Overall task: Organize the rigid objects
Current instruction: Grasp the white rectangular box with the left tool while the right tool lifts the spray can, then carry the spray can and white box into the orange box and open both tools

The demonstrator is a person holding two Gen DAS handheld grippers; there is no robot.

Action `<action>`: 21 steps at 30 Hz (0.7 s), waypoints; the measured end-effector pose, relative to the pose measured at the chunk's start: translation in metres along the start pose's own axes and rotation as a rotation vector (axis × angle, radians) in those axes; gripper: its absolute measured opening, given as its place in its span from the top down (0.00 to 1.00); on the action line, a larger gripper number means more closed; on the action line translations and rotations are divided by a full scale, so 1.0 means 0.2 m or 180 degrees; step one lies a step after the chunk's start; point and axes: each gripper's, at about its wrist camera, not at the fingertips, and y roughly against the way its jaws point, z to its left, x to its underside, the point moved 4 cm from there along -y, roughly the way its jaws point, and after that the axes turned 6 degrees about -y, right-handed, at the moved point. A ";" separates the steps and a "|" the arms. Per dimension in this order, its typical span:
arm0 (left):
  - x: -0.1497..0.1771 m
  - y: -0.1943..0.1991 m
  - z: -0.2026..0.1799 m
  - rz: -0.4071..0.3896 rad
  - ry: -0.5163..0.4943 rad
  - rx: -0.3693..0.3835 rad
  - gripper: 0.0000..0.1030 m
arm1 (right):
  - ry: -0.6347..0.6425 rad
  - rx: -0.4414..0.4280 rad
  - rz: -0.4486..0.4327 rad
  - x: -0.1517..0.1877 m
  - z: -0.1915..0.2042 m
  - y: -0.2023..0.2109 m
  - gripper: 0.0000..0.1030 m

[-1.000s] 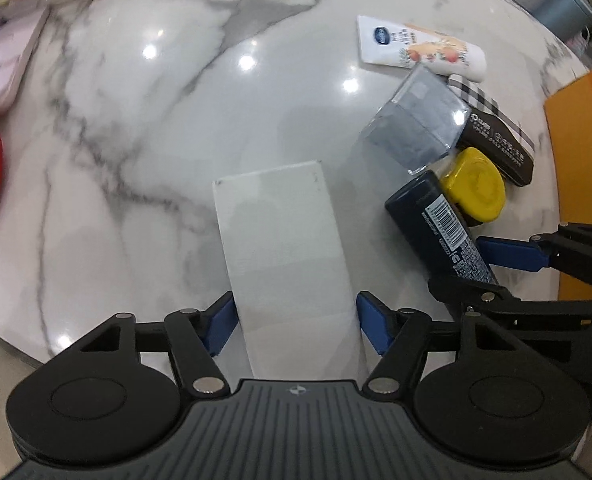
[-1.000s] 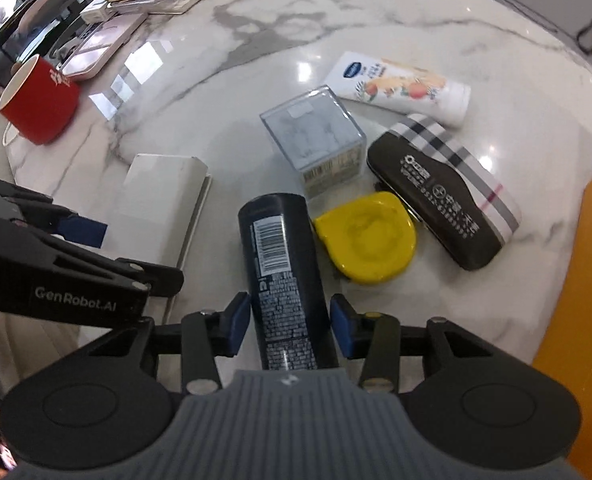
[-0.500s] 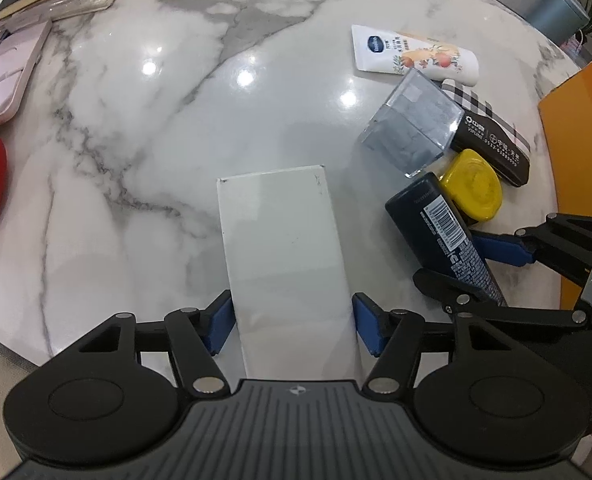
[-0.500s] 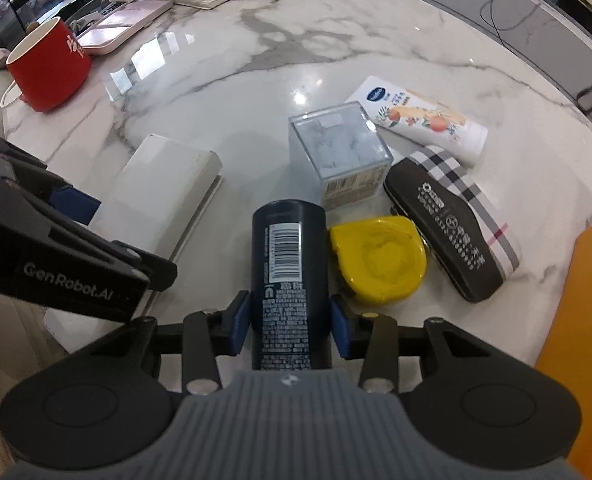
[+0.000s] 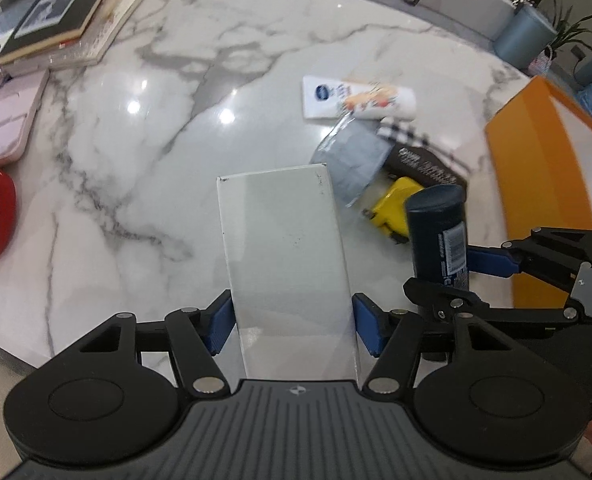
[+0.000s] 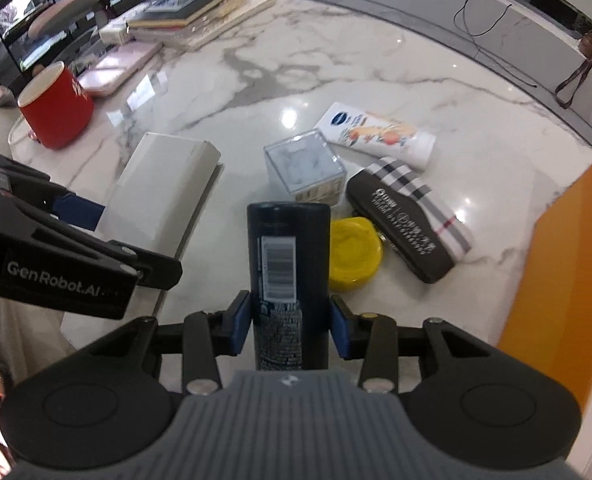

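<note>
While the left gripper (image 5: 292, 322) pinches the near end of a white box (image 5: 284, 248) between its blue pads, the right gripper (image 6: 290, 328) clamps a dark bottle (image 6: 288, 264) near its lower end, barcode label facing up. In the right wrist view the box appears tilted, its far end standing over the marble table (image 6: 375, 80) and its near end caught in the left gripper at the left edge. The bottle points away from the right gripper, its flat cap end toward the far side, and its far end looks clear of the table. Just right of the bottle lies a yellow tape measure (image 6: 353, 256), and just beyond the bottle stands a clear cube (image 6: 303, 164). Right of the tape measure rests a dark case (image 6: 403, 236) with a plaid band, lying at a slant, and beyond it a white tube (image 6: 375, 134) with a fruit print lies flat. An orange box (image 6: 563, 264) fills the right edge of the table. At the far left sit a red mug (image 6: 56, 112), a pink case (image 6: 116, 70) and a stack of books (image 6: 192, 8). In the left wrist view the right gripper comes in from the right, its blue pads on either side of the bottle, with the tape measure and cube behind it.
</note>
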 end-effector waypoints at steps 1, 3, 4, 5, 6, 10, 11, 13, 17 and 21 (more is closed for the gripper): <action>0.00 0.02 -0.02 -0.0028 -0.0017 -0.0001 0.31 | -0.0018 -0.0007 -0.0029 0.00 -0.01 0.03 0.61; -0.01 0.07 -0.05 -0.0095 -0.0055 0.0012 0.31 | -0.0041 -0.0014 -0.0090 -0.01 -0.02 0.09 0.61; -0.02 0.10 -0.07 -0.0135 -0.0077 0.0022 0.31 | -0.0060 -0.0017 -0.0131 -0.01 -0.03 0.13 0.61; -0.03 0.14 -0.10 -0.0182 -0.0105 0.0034 0.31 | -0.0076 -0.0018 -0.0172 -0.01 -0.04 0.17 0.62; -0.04 0.17 -0.12 -0.0226 -0.0130 0.0048 0.31 | -0.0091 -0.0018 -0.0217 -0.02 -0.05 0.21 0.62; -0.08 0.28 -0.22 -0.0433 -0.0210 0.0104 0.31 | -0.0144 0.0031 -0.0431 -0.03 -0.11 0.38 0.63; -0.09 0.31 -0.26 -0.0486 -0.0229 0.0121 0.31 | -0.0154 0.0043 -0.0476 -0.03 -0.12 0.42 0.63; -0.12 0.36 -0.31 -0.0568 -0.0265 0.0153 0.31 | -0.0183 0.0067 -0.0575 -0.03 -0.16 0.52 0.63; -0.18 0.46 -0.46 -0.0749 -0.0369 0.0298 0.31 | -0.0232 0.0175 -0.0805 -0.03 -0.26 0.74 0.63; -0.24 0.51 -0.66 -0.0885 -0.0563 0.0464 0.31 | -0.0305 0.0407 -0.1001 0.00 -0.40 0.96 0.63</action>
